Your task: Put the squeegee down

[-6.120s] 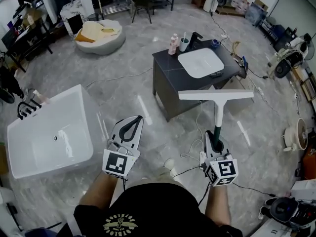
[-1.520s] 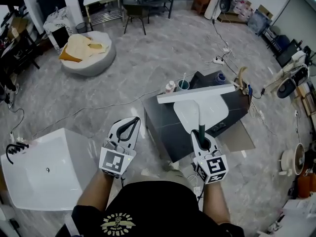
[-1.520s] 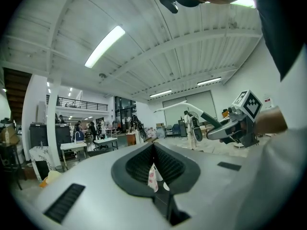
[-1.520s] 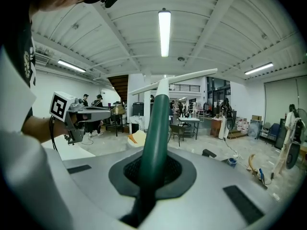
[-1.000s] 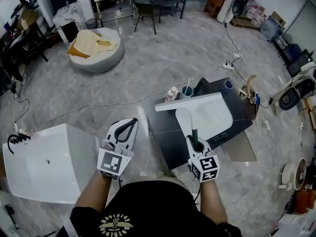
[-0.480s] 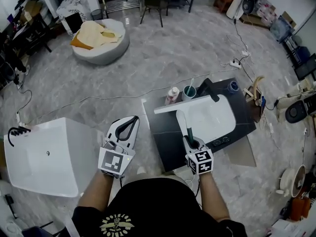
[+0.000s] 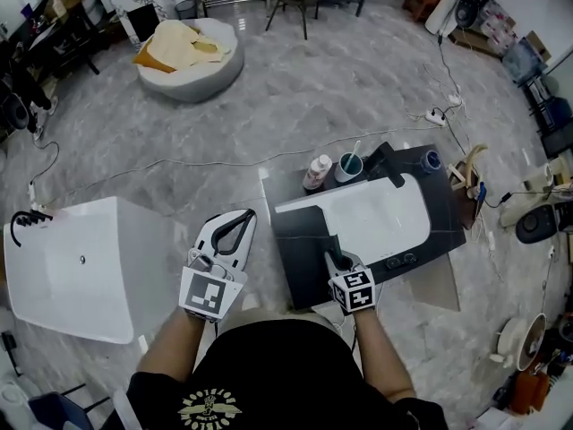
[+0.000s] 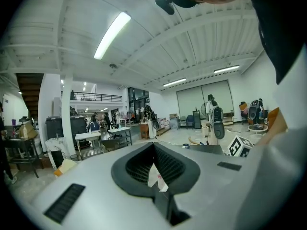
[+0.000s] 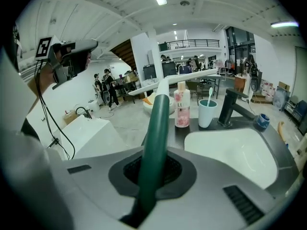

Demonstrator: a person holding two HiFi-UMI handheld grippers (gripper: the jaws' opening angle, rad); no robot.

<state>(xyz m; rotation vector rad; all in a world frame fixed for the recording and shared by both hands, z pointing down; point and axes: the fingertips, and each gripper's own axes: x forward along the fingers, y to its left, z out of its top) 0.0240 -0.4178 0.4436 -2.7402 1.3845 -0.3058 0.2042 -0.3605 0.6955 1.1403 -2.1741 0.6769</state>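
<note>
- Your right gripper (image 7: pixel 334 260) has its jaws clamped tight on the green handle of the squeegee (image 9: pixel 154 143). The handle fills the gap between them, so it should not slip.
- The squeegee reaches out ahead of that gripper and slopes downward. Its white blade (image 7: pixel 300 203) lies crosswise over the dark surface (image 7: pixel 300 249) and the white basin (image 7: pixel 385 222). I cannot tell whether the blade touches anything.
- Holding it by the tail of the handle makes sense: the blade leads, and you can see where it will land.
- Your left gripper (image 7: pixel 240 222) hangs over the floor between the white bathtub (image 7: pixel 81 276) and the surface, well apart from the squeegee.
- Its jaws are closed together and carry nothing. A small white scrap shows in the hollow behind the tips; I can't tell what it is. The gripper is likely parked there to stay out of the way.
- A pink bottle (image 7: pixel 316 172), a cup (image 7: pixel 349 165) with a toothbrush and a black faucet (image 7: pixel 385 161) stand just beyond the blade.
- Judgement: the put-down is close but not done, since the jaws have not let go. The next move calls for lowering until blade and handle both rest on the surface, then easing the jaws apart.
- Risk: the blade could nudge the bottle or cup. One end could also drop over the basin rim, so the squeegee slides in.
</note>
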